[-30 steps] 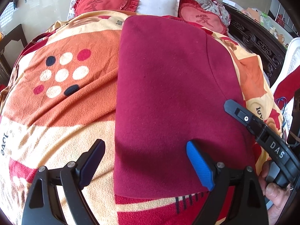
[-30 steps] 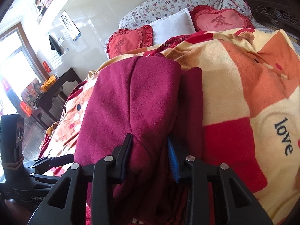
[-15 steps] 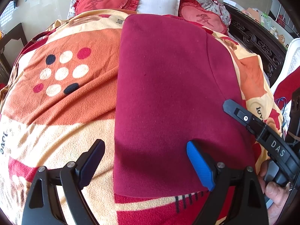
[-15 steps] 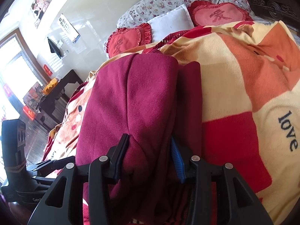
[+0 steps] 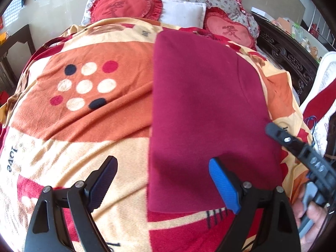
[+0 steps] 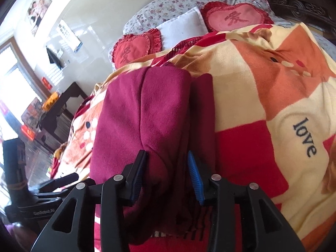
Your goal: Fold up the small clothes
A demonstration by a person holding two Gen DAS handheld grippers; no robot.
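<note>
1. Garment (image 5: 205, 113): dark red, folded into a long panel, lying flat on the patterned blanket (image 5: 84, 126) of the bed, right of the dotted patch.
2. Left tongs (image 5: 162, 180): released, fingers wide apart, straddling the garment's near left edge above the blanket.
3. Right tongs (image 6: 167, 174): clenched on a bunched fold at the garment's near right end.
4. Heart cushions (image 5: 124, 7) and white pillow (image 5: 182, 14) at the headboard, well apart from the garment.

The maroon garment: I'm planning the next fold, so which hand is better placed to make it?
Probably the right. Its tool is already shut on the maroon garment at its near right edge, while the left tool hangs open, gripping nothing.
</note>
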